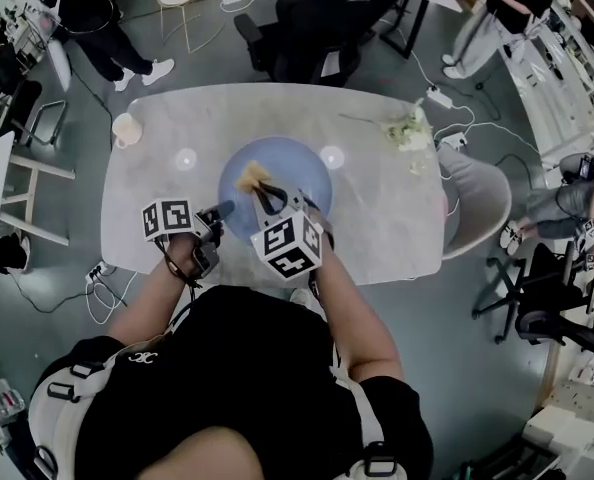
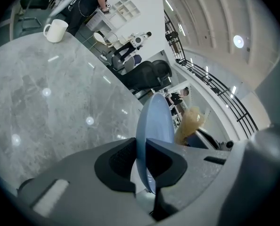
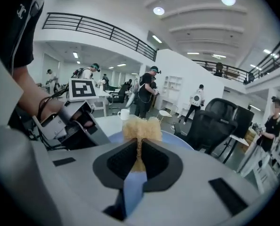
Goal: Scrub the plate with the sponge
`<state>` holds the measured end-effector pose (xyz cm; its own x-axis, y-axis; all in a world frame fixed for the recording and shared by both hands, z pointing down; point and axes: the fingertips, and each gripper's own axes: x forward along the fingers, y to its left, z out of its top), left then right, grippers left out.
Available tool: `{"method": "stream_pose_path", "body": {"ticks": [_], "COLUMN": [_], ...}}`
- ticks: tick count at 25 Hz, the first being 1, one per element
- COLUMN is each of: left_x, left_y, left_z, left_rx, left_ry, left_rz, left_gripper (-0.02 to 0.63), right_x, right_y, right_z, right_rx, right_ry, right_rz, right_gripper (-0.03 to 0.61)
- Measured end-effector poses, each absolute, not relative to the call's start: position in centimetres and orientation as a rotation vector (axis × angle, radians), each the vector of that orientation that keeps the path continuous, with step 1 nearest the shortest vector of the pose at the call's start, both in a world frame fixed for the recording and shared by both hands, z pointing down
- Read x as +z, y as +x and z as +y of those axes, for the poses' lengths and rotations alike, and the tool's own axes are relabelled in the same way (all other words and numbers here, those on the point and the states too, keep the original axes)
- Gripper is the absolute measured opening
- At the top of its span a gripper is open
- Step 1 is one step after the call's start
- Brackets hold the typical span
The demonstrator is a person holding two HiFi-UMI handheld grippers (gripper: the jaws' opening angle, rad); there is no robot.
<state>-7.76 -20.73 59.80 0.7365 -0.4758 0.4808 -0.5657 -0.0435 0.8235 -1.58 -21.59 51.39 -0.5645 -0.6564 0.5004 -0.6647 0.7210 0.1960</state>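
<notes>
A pale blue plate (image 1: pixel 287 173) lies on the grey marble table (image 1: pixel 377 228) in front of me. My left gripper (image 1: pixel 222 210) is shut on the plate's near-left rim; in the left gripper view the plate (image 2: pixel 154 121) stands edge-on between the closed jaws (image 2: pixel 142 161). My right gripper (image 1: pixel 269 200) is over the plate's middle, shut on a tan fibrous sponge (image 1: pixel 252 178). In the right gripper view the sponge (image 3: pixel 141 130) is pinched between the jaws (image 3: pixel 139 157), with the plate (image 3: pixel 177 142) behind and below it. The sponge (image 2: pixel 191 122) also shows beyond the plate in the left gripper view.
A white mug (image 1: pixel 125 130) stands at the table's far-left corner. A small bunch of flowers (image 1: pixel 407 128) lies at the far right. A light chair (image 1: pixel 482 203) sits at the table's right side, black office chairs (image 1: pixel 317 23) beyond. People stand around the room.
</notes>
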Motion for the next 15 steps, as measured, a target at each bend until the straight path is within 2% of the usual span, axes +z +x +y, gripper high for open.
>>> {"method": "stream_pose_path", "body": {"ticks": [15], "left_x": [57.4], "left_y": [-6.9], "left_z": [-18.9], "left_rx": [0.186], "left_ry": [1.823], "left_rz": [-0.825], "left_gripper": [0.041], "right_x": [53.5], "right_y": [-3.4], "right_z": [-23.9], "right_rx": [-0.089], "right_ry": [0.881], "right_rz": [-2.24], "right_gripper": [0.031]}}
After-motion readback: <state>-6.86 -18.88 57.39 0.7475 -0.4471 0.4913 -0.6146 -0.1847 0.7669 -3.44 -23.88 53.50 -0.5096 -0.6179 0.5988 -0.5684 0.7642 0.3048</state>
